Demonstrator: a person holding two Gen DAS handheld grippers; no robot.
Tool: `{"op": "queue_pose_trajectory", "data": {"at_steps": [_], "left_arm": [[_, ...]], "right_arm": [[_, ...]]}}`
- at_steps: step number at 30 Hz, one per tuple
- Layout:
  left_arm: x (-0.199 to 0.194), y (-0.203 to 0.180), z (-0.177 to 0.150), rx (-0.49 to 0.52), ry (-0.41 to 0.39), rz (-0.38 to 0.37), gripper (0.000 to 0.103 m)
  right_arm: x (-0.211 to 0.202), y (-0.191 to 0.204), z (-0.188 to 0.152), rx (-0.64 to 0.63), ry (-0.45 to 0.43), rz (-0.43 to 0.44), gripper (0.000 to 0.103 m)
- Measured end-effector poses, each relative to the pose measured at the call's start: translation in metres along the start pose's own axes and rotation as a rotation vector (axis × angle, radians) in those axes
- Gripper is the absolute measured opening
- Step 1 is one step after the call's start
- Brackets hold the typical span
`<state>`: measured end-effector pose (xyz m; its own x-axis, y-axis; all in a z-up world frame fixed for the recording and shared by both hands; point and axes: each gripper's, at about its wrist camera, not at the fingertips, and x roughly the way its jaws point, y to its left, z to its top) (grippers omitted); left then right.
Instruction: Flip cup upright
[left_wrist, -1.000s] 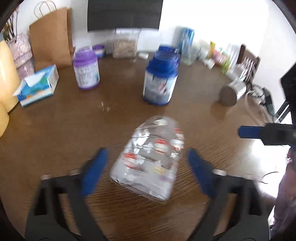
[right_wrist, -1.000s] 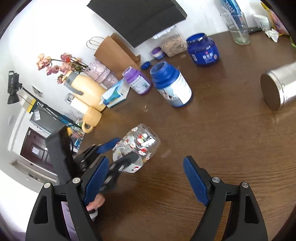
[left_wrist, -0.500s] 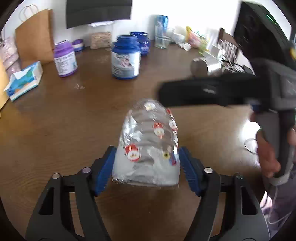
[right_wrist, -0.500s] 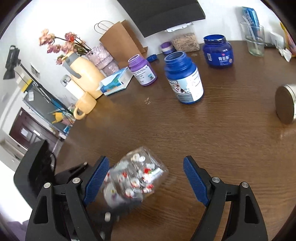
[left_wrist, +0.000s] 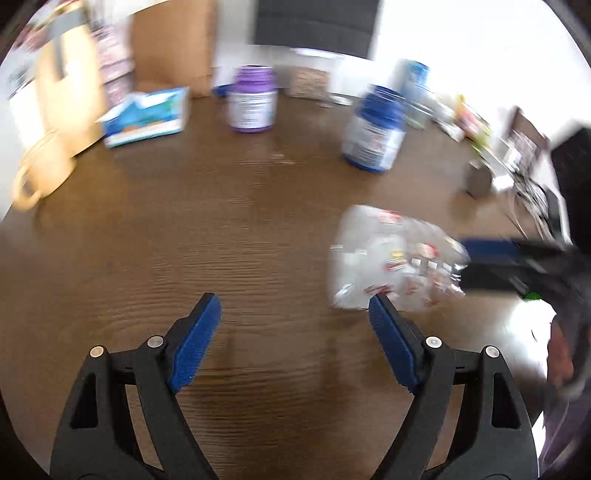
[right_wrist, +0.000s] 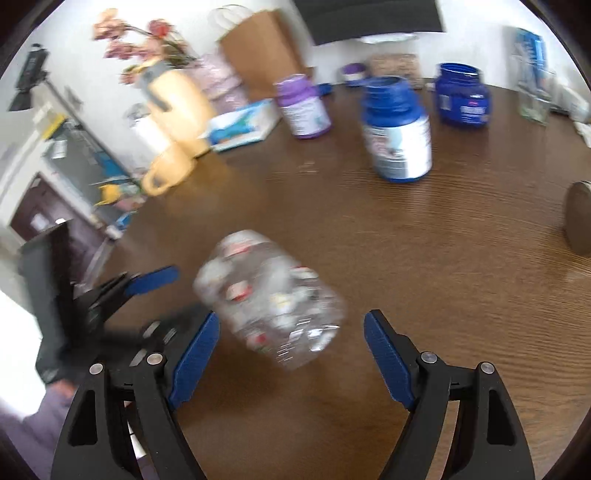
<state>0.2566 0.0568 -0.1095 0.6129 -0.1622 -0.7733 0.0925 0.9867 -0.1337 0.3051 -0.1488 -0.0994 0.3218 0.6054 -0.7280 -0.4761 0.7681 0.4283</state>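
The cup (left_wrist: 395, 258) is clear plastic with small red printed figures. It lies tilted on its side on the brown table, blurred in both views. In the left wrist view it sits right of my left gripper (left_wrist: 295, 328), which is open and empty. In the right wrist view the cup (right_wrist: 269, 302) lies between and just beyond the fingers of my right gripper (right_wrist: 291, 347), which is open and not closed on it. The left gripper (right_wrist: 147, 295) shows to the cup's left there.
At the back stand a blue-lidded jar (right_wrist: 397, 133), a purple jar (right_wrist: 303, 107), a second blue jar (right_wrist: 463, 96), a tissue box (right_wrist: 243, 125), a yellow mug (right_wrist: 170, 170), a yellow jug (right_wrist: 173, 96) and a paper bag (right_wrist: 262, 48). A metal tin (right_wrist: 580, 218) lies at right.
My left gripper has let go of the cup, opened and swung left. The cup now lies in front of my open right gripper. Both views are blurred by motion.
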Motion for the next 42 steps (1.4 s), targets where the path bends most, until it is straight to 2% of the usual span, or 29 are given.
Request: {"op": "queue_pose_trajectory", "data": {"at_steps": [2, 4, 6, 8, 9, 10, 12, 16, 17, 19, 22, 23, 24, 25, 26, 27, 28, 30, 35, 38, 40, 42], "left_arm": [[-0.004, 0.005, -0.001, -0.064, 0.01, -0.04, 0.08], [-0.008, -0.002, -0.005, -0.09, 0.019, -0.144, 0.08], [-0.012, -0.017, -0.009, -0.072, 0.025, -0.244, 0.08], [-0.01, -0.038, -0.011, -0.041, 0.032, -0.318, 0.08], [-0.008, -0.045, -0.011, -0.031, 0.036, -0.333, 0.079], [-0.006, -0.051, -0.01, -0.025, 0.036, -0.34, 0.079], [-0.001, -0.057, -0.007, -0.036, 0.027, -0.339, 0.079], [0.008, -0.048, -0.001, -0.1, 0.008, -0.314, 0.084], [0.012, -0.046, 0.0, -0.098, 0.04, -0.334, 0.085], [0.016, -0.047, 0.0, -0.096, 0.046, -0.341, 0.087], [0.016, -0.058, 0.001, -0.038, 0.03, -0.29, 0.086], [0.016, -0.063, 0.003, -0.011, 0.029, -0.262, 0.084], [0.018, -0.064, 0.003, 0.006, 0.035, -0.246, 0.064], [0.018, -0.067, 0.003, 0.03, 0.039, -0.239, 0.064], [0.016, -0.069, 0.004, 0.044, 0.044, -0.23, 0.063], [0.015, -0.071, 0.004, 0.062, 0.046, -0.22, 0.062], [0.013, -0.072, 0.004, 0.07, 0.041, -0.212, 0.061], [0.006, -0.071, 0.001, 0.074, -0.003, -0.221, 0.061], [-0.024, -0.085, -0.01, 0.183, -0.162, -0.236, 0.061], [-0.033, -0.089, -0.012, 0.217, -0.192, -0.265, 0.061], [-0.03, -0.088, -0.011, 0.21, -0.167, -0.253, 0.065], [-0.021, -0.082, -0.01, 0.183, -0.122, -0.245, 0.066]], "right_arm": [[-0.008, 0.002, 0.001, 0.0, -0.029, -0.008, 0.084], [-0.016, -0.003, 0.005, 0.017, -0.065, -0.011, 0.084], [-0.021, -0.014, 0.013, 0.042, -0.101, -0.016, 0.084], [-0.021, -0.024, 0.022, 0.056, -0.124, -0.061, 0.077], [-0.016, -0.026, 0.028, 0.037, -0.117, -0.116, 0.068], [-0.01, -0.027, 0.031, 0.019, -0.099, -0.154, 0.066], [0.006, -0.029, 0.034, -0.005, -0.034, -0.181, 0.065], [0.015, -0.024, 0.021, -0.028, 0.042, -0.088, 0.063], [0.015, -0.024, 0.018, -0.019, 0.045, -0.065, 0.063], [0.012, -0.028, 0.016, 0.006, 0.046, -0.022, 0.063], [0.005, -0.033, 0.013, 0.045, 0.045, 0.056, 0.063], [0.003, -0.033, 0.012, 0.05, 0.042, 0.065, 0.063], [0.001, -0.034, 0.012, 0.058, 0.041, 0.079, 0.063], [-0.001, -0.037, 0.012, 0.07, 0.036, 0.086, 0.064], [-0.005, -0.04, 0.012, 0.096, 0.02, 0.099, 0.066], [-0.008, -0.043, 0.011, 0.112, 0.01, 0.117, 0.075], [-0.012, -0.046, 0.011, 0.126, -0.004, 0.153, 0.088], [-0.015, -0.05, 0.01, 0.159, -0.023, 0.24, 0.09], [0.0, -0.037, 0.005, 0.156, 0.063, 0.373, 0.09], [0.016, -0.029, 0.005, 0.163, 0.105, 0.364, 0.09], [0.017, -0.023, 0.007, 0.153, 0.078, 0.354, 0.075], [0.014, -0.015, 0.012, 0.114, 0.041, 0.251, 0.073]]}}
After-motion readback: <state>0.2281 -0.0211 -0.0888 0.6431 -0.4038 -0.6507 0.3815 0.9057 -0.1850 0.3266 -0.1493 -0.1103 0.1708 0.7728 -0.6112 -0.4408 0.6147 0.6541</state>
